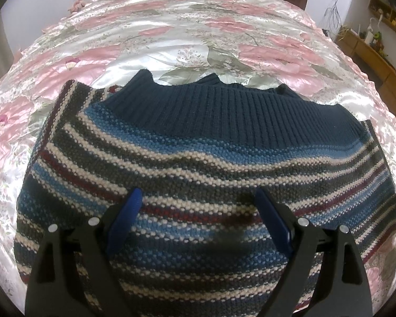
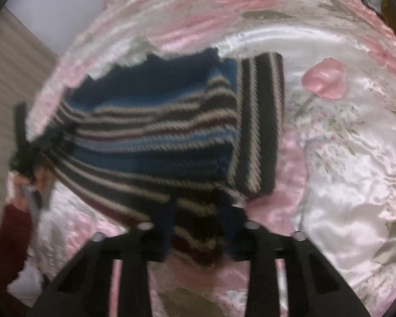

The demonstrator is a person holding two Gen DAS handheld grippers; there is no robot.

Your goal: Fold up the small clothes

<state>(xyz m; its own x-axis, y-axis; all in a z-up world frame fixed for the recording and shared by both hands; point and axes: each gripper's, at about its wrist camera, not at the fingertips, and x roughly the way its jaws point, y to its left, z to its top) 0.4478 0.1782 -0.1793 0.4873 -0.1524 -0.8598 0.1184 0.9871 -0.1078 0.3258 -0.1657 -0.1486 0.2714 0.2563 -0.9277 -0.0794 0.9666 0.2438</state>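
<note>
My left gripper [image 1: 198, 211] stands wide, its blue fingers [image 1: 126, 211] spread over the striped body of the sweater [image 1: 198, 145] and holding nothing; whether the tips press the knit I cannot tell. My right gripper [image 2: 198, 227] has its jaws drawn narrow around a fold of the sweater's [image 2: 155, 137] near edge, though the right wrist view is blurred and I judge that grip rather than see it cleanly.

The sweater lies on the bed cover [image 1: 171, 34], about mid-bed, already doubled into a compact block. Its navy ribbed band [image 1: 224, 111] points toward the headboard edge, its stripes and long axis running across the bed.

I judge a late fold is in hand. Next, the right gripper should carry its edge over toward the ribbed band while the left pins the body flat.
</note>
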